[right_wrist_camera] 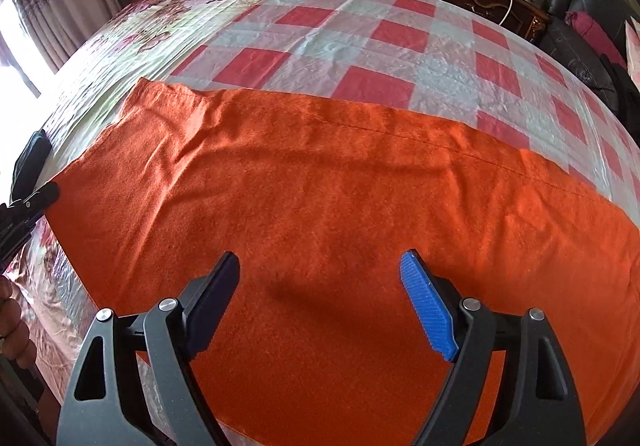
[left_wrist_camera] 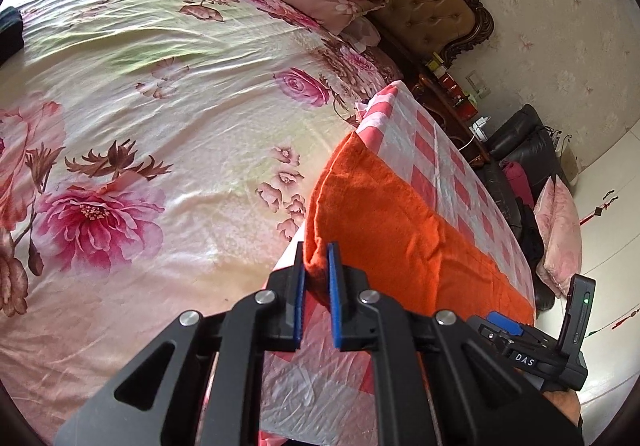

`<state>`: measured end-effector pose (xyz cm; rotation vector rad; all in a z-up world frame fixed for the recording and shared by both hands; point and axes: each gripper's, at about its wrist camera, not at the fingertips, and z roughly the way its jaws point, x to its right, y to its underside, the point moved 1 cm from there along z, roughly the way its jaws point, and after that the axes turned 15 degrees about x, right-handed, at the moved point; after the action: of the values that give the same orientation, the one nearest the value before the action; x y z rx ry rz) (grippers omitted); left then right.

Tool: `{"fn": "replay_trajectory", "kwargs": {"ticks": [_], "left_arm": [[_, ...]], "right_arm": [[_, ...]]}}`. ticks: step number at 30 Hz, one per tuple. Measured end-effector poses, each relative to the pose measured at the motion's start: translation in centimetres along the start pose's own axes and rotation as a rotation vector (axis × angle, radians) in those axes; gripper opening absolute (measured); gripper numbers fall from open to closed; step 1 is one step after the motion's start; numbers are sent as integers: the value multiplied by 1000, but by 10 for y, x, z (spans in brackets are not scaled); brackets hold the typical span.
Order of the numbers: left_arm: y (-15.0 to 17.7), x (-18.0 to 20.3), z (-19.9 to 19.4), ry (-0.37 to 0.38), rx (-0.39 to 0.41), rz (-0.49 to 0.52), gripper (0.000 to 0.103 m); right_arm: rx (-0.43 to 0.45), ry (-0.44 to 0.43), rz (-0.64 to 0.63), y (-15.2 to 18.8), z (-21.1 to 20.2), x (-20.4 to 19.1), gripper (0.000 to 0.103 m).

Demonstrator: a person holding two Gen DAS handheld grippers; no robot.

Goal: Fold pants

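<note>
1. Left tool [left_wrist_camera: 317, 266]: ribbed blue pads pinching a bunched corner of the orange pants [left_wrist_camera: 384, 230], lower centre of frame.
2. Right tool [right_wrist_camera: 320, 286]: fingers spread wide, hovering over the pants [right_wrist_camera: 320, 185], gripping nothing.
3. Pants: fuzzy fleece-like cloth, lying flat with shallow wrinkles across mid-frame on a glossy red-and-white checked sheet [right_wrist_camera: 360, 45].
4. Sheet lies on the satin floral bed [left_wrist_camera: 160, 105].

The orange pants [right_wrist_camera: 320, 205] are running past the right wrist view's right and bottom edges, hiding their ends. The left gripper [right_wrist_camera: 28, 201] is showing only partly at that view's left edge.
</note>
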<state>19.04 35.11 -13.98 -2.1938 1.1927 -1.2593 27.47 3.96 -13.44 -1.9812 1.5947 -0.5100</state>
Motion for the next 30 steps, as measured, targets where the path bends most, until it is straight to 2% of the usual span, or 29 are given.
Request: {"fn": "replay_trajectory", "kwargs": {"ticks": [7, 9, 12, 15, 18, 20, 24, 28, 30], "left_arm": [[-4, 18, -4, -60, 10, 53, 9], [-6, 29, -7, -96, 22, 100, 9], [-12, 61, -17, -129, 66, 220, 9], [-10, 119, -27, -160, 129, 438, 9], [5, 176, -29, -132, 161, 619, 9], [24, 213, -27, -108, 175, 738, 9], [91, 286, -17, -21, 178, 970, 9], [170, 323, -4, 67, 113, 1121, 9], [212, 331, 3, 105, 62, 1192, 9]], "right_arm": [[18, 7, 36, 4, -13, 21, 79], [25, -1, 64, 7, -19, 32, 79], [4, -53, 151, 11, -22, 54, 79], [-15, -134, 260, 14, -26, 78, 79], [-28, -278, 401, 17, -32, 107, 79], [-41, -362, 491, 19, -34, 124, 79], [-53, -507, 661, 26, -38, 163, 81], [-58, -626, 791, 35, -38, 188, 82], [-74, -650, 819, 40, -34, 192, 82]]}}
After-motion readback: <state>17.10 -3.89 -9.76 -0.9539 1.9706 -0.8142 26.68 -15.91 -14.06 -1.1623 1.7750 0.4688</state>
